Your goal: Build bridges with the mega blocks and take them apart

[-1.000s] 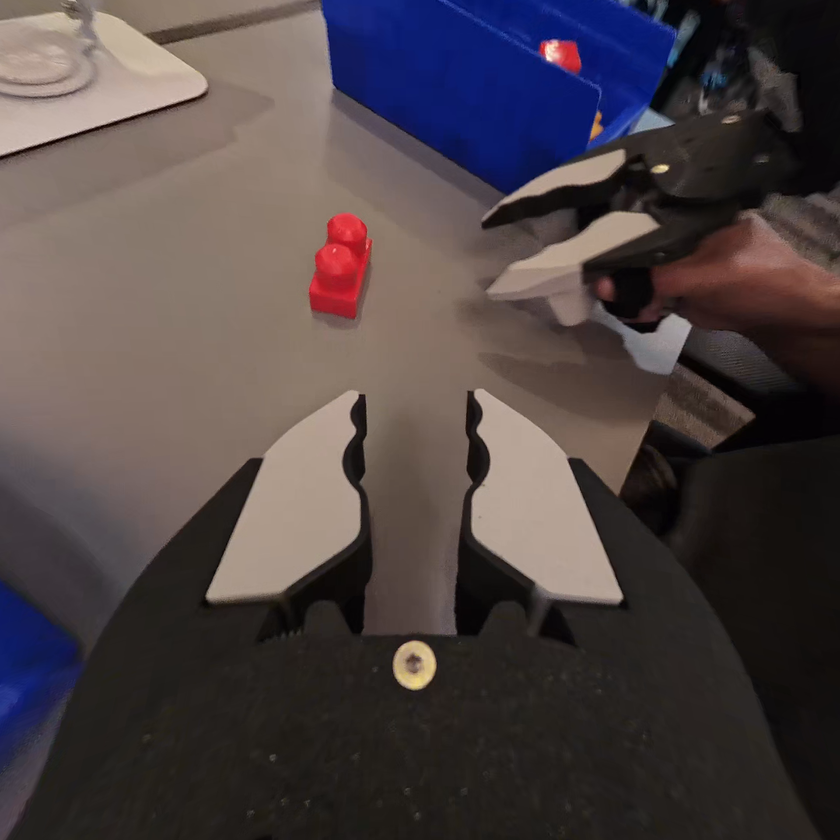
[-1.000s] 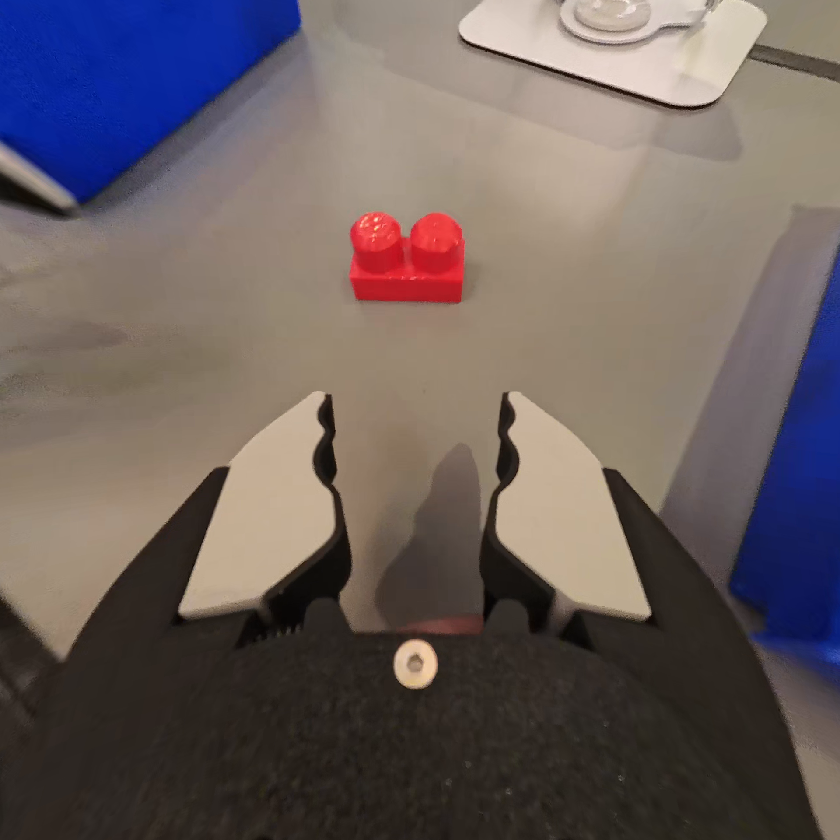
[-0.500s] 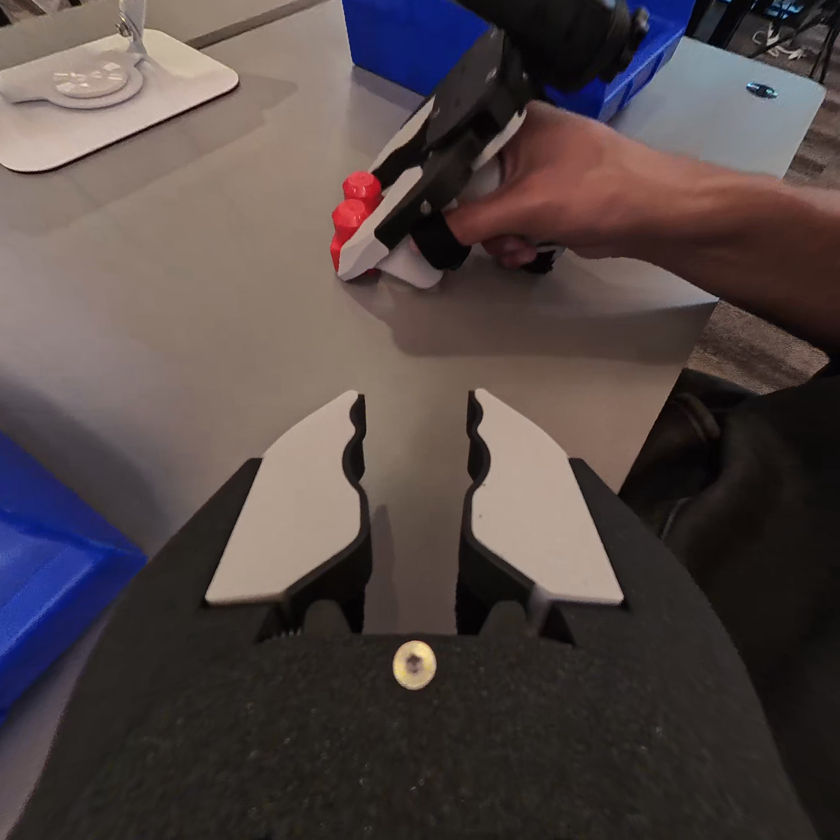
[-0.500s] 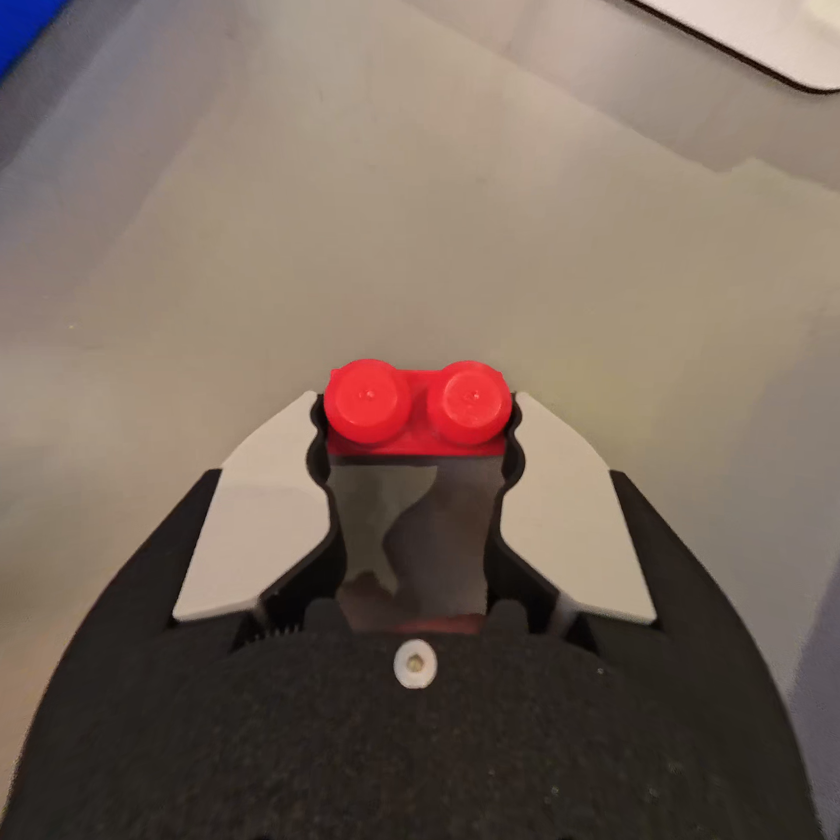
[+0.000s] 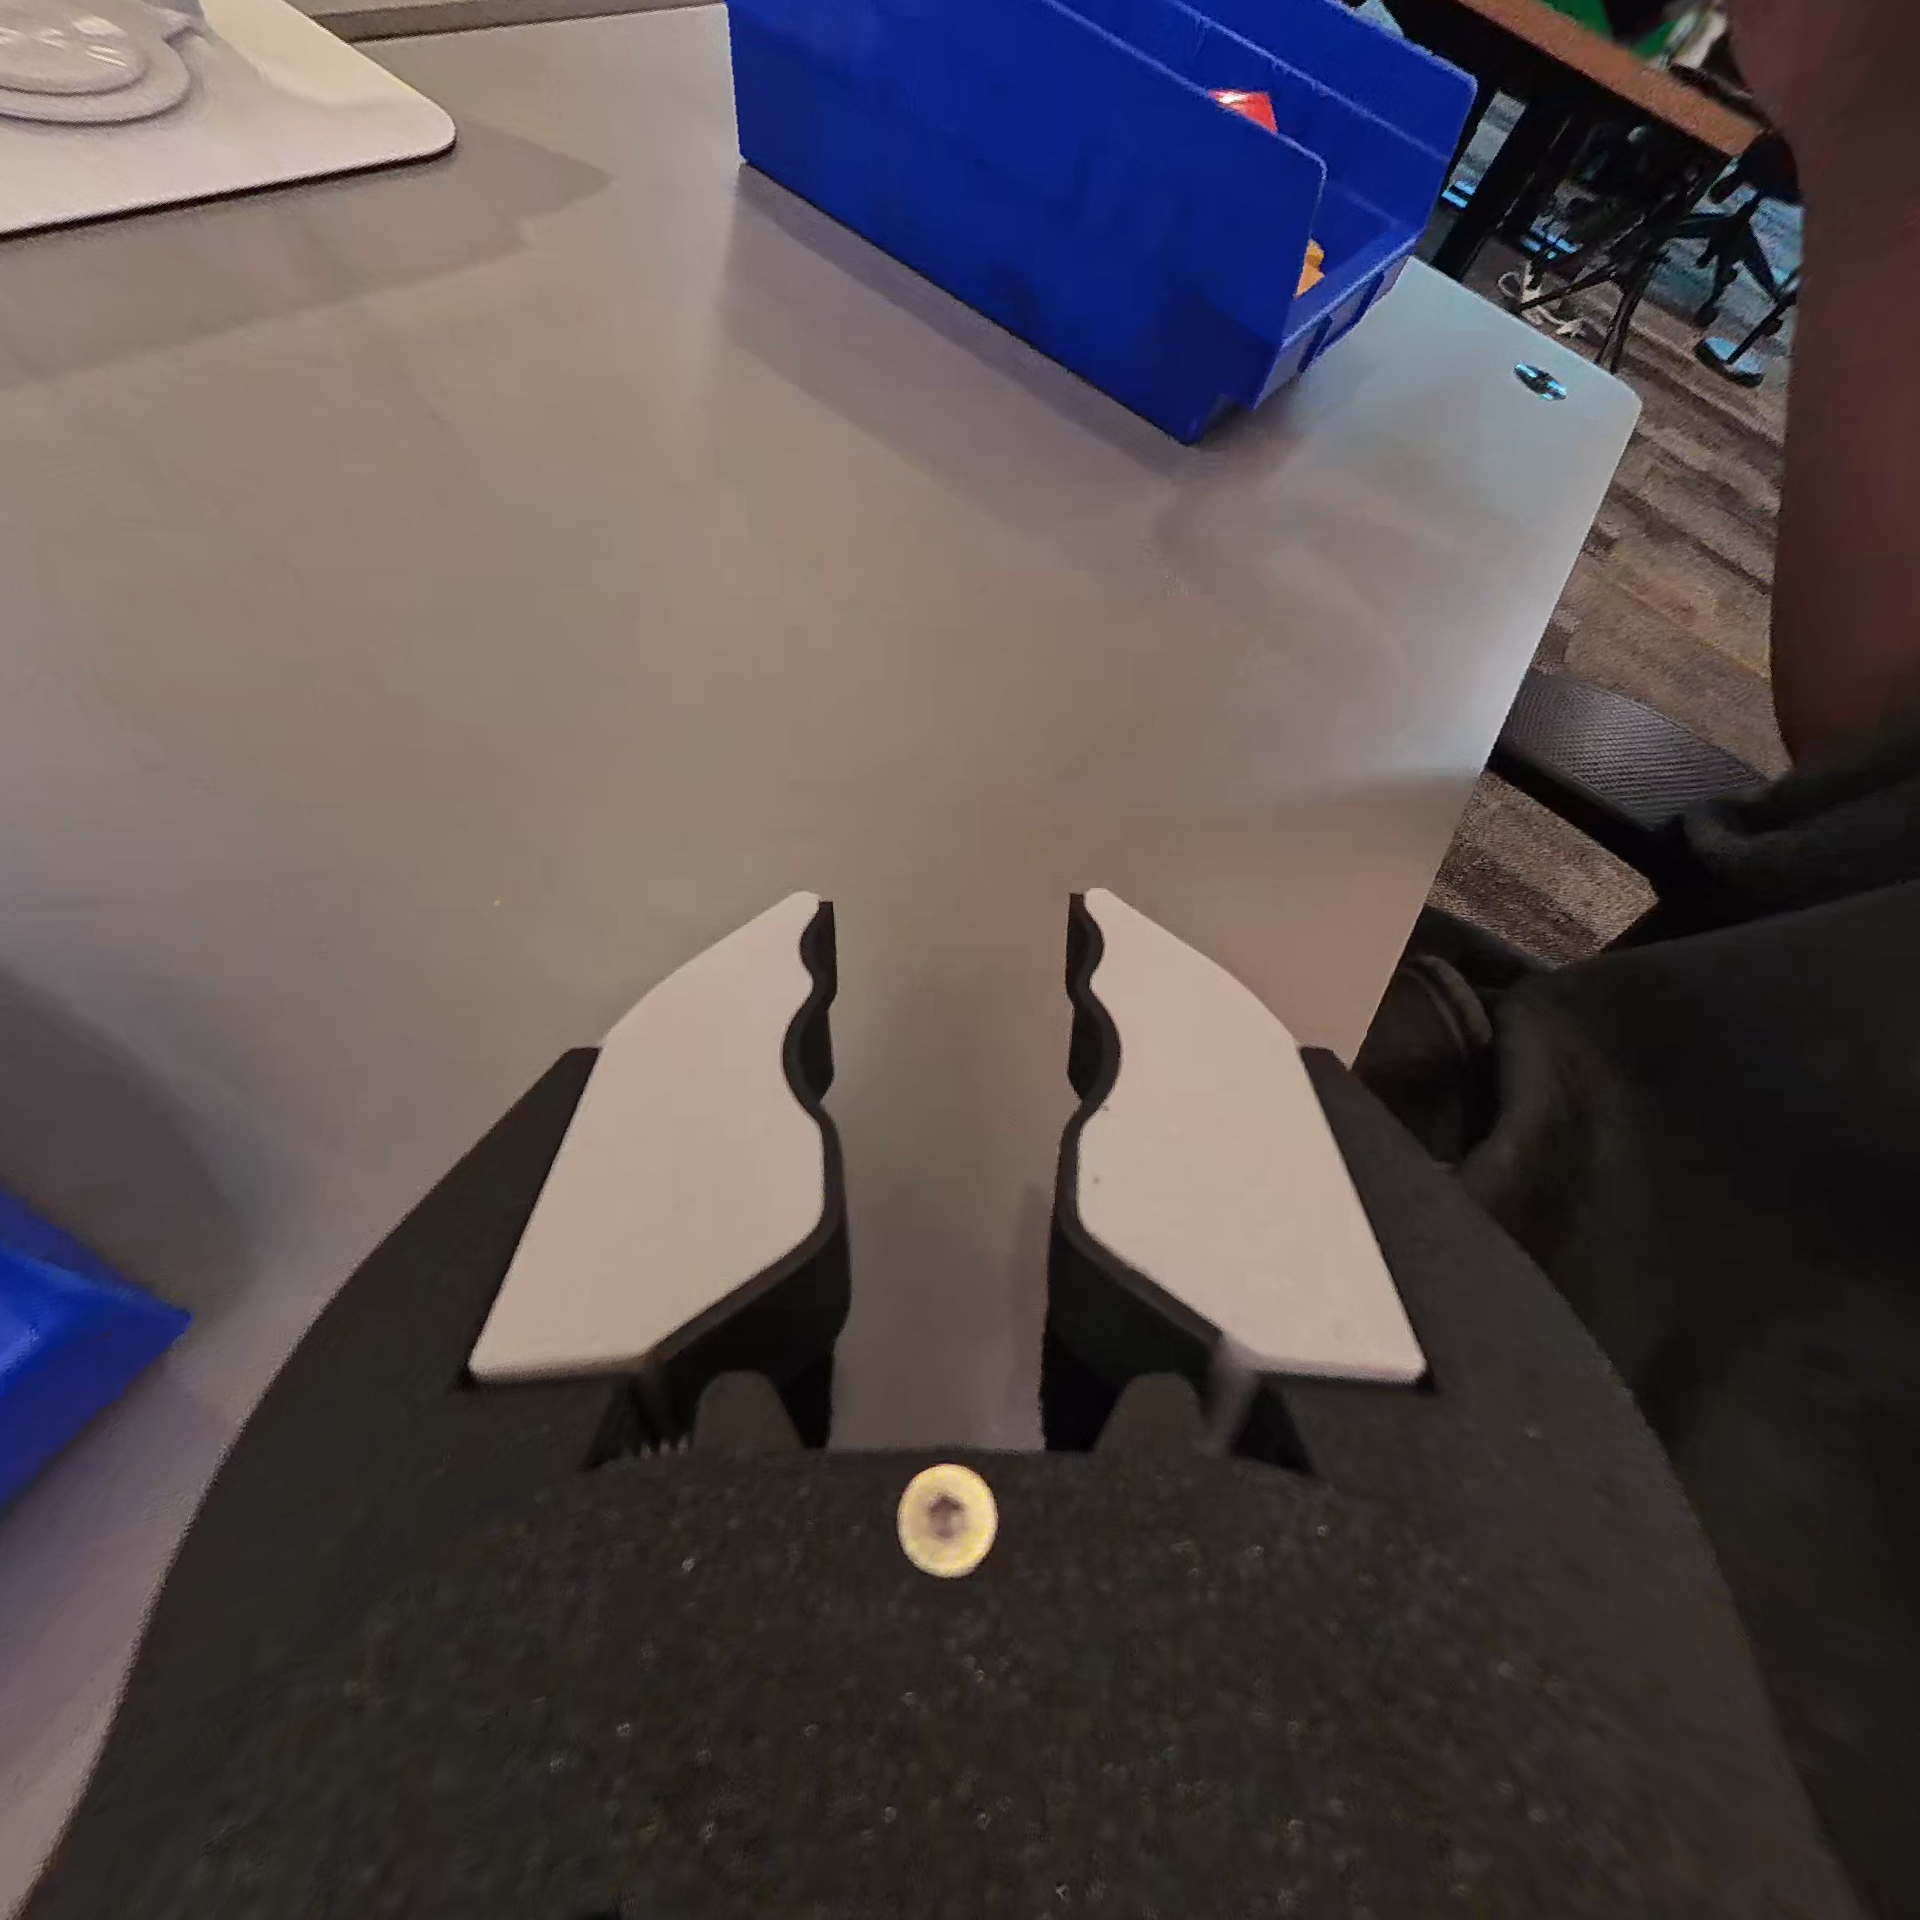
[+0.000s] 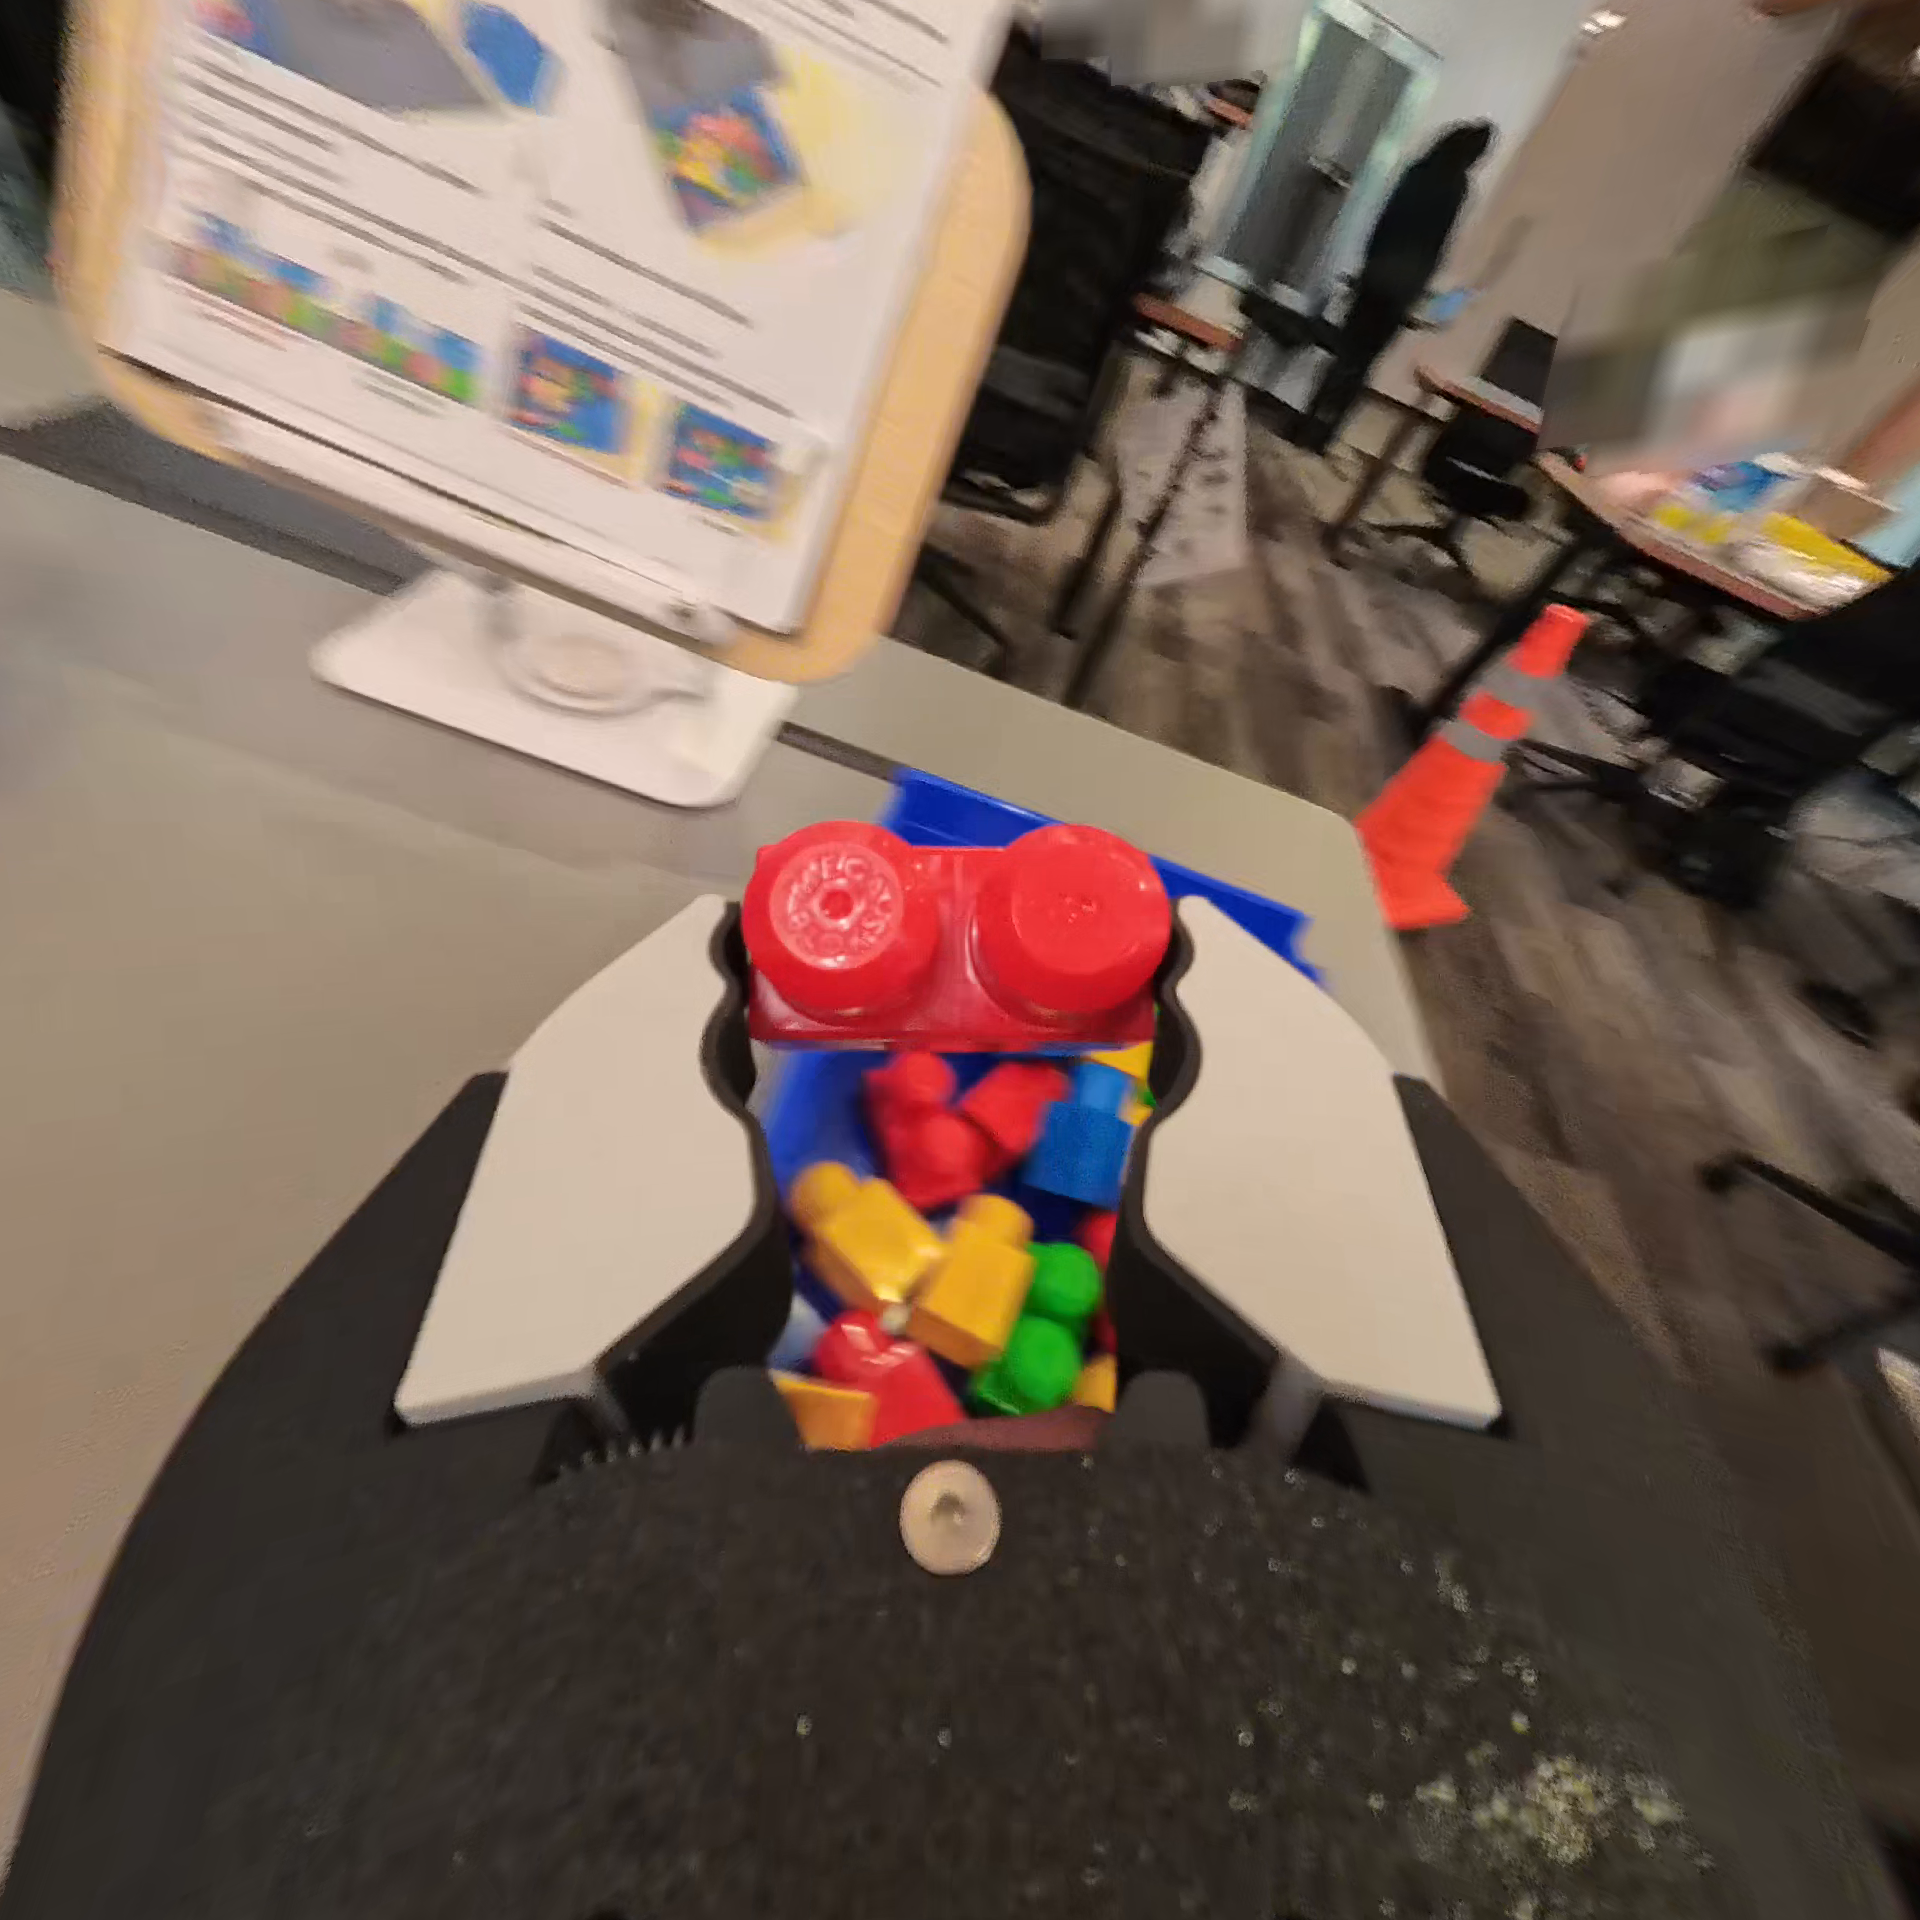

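My right gripper (image 6: 954,925) is shut on a red two-stud block (image 6: 951,940), held at the fingertips above a blue bin (image 6: 1226,894) that holds several loose red, yellow, blue and green blocks (image 6: 956,1236). My left gripper (image 5: 948,909) is open and empty above the bare grey table (image 5: 520,623). The same kind of blue bin (image 5: 1039,197) stands at the far right of the table in the left wrist view, with a red block (image 5: 1245,104) showing over its divider. The right gripper does not show in the left wrist view.
A white stand base (image 6: 582,707) carries a tilted board with printed sheets (image 6: 499,260) at the back of the table. Another blue bin's corner (image 5: 62,1361) is at the left. The table's edge (image 5: 1475,790) runs on the right, with a chair beyond. An orange cone (image 6: 1475,769) stands on the floor. Spacing between my two grippers at the tips: around 40 centimetres.
My right gripper closed on the red block, lifted it off the table and carried it over the blue bin. The table in front of my left gripper now has no block or gripper on it.
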The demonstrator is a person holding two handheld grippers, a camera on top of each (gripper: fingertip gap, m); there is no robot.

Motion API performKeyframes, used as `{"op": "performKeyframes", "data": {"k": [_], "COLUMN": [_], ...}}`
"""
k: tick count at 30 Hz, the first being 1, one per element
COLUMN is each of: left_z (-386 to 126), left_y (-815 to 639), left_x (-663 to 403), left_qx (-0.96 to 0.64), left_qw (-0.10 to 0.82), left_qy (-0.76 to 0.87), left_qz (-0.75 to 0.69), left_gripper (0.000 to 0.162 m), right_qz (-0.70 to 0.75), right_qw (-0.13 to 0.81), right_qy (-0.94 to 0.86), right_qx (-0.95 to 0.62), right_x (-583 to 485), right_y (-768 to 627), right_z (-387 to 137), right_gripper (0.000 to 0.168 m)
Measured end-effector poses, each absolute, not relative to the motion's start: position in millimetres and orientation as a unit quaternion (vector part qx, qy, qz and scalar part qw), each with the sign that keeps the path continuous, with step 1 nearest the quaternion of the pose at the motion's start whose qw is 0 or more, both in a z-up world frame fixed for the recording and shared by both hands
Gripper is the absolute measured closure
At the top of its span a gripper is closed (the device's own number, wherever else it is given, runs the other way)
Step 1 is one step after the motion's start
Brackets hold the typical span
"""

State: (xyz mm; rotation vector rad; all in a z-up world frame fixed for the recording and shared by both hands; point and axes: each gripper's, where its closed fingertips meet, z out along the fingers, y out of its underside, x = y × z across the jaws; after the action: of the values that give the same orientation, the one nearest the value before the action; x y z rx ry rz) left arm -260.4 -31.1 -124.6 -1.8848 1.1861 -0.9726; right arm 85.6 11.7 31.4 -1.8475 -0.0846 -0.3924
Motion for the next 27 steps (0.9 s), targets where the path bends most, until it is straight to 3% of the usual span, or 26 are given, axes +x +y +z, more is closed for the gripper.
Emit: {"op": "performKeyframes", "data": {"k": [6,14,21,24,27], "left_z": [-128.2,-136.4,-139.7,-139.1,-137.1], "left_y": [-29.3,-26.3,-27.3,-29.4,-31.3], "left_x": [-259.9,-256.9,-251.7,-250.0,-248.8], "left_qx": [-0.732,-0.740,-0.742,-0.741,-0.736], "left_qw": [0.343,0.333,0.324,0.323,0.330], "left_qy": [0.452,0.457,0.456,0.459,0.463], "left_qz": [-0.378,-0.364,-0.368,-0.370,-0.368], "left_gripper": [0.120,0.120,0.120,0.120,0.120], "right_qz": [-0.190,-0.073,-0.058,-0.099,-0.087], "right_qw": [0.458,0.287,0.282,0.323,0.407], "right_qy": [-0.015,0.038,0.083,0.058,0.013], "right_qx": [-0.868,-0.954,-0.954,-0.940,-0.909], "right_x": [191.9,240.7,255.0,253.1,214.7], "right_y": [34.6,85.8,98.2,93.5,84.2], "right_z": [-11.6,-102.6,-120.6,-95.6,-49.0], "right_gripper": [0.093,0.097,0.093,0.084,0.089]}}
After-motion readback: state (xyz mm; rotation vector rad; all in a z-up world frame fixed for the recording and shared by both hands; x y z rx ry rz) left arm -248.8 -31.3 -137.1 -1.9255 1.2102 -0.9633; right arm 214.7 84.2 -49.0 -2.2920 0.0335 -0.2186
